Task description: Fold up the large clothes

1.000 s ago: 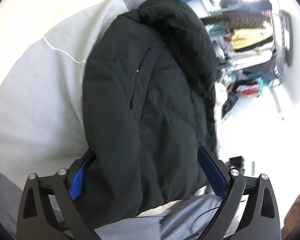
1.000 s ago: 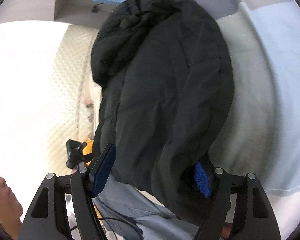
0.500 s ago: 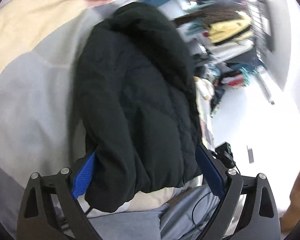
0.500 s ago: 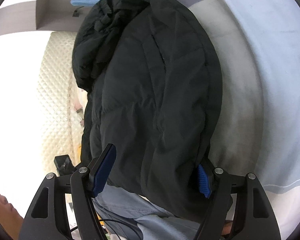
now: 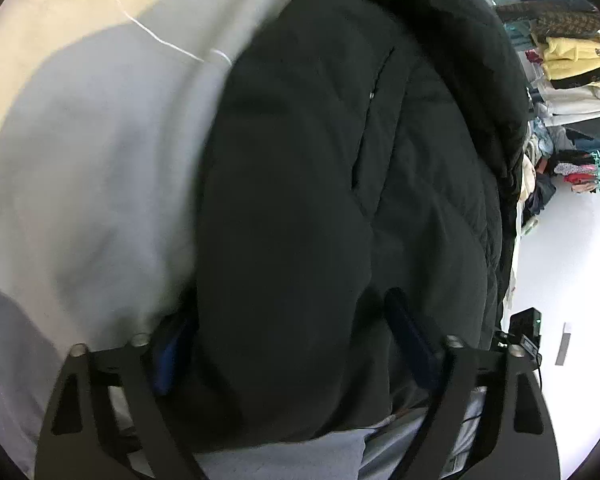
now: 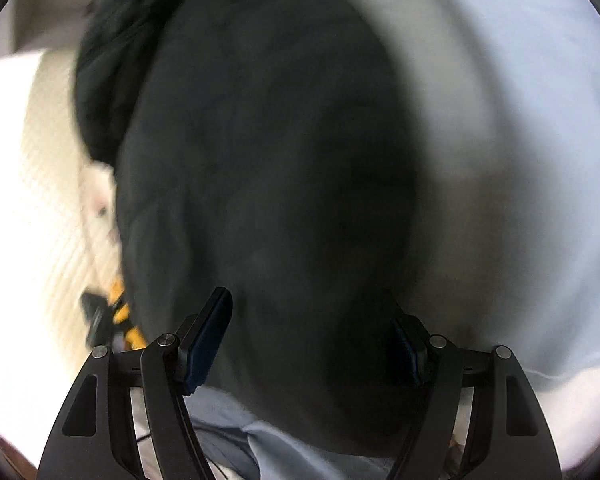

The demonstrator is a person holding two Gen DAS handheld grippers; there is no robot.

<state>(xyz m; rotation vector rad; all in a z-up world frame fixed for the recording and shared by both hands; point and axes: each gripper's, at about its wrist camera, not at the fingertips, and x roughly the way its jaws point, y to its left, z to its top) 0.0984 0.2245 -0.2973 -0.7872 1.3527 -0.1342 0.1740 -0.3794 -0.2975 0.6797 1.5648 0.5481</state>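
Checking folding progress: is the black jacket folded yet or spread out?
Spread out: the black jacket lies full length on the bed, hood at the far end.

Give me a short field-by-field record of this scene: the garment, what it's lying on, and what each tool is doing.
garment: black padded jacket, lying lengthwise, hood end away from the cameras
surface: pale grey and cream bedding
left tool: jaws closing around the jacket's near hem
right tool: jaws astride the near hem; grip unclear, view blurred
background: yellow folded clothes on a rack at right
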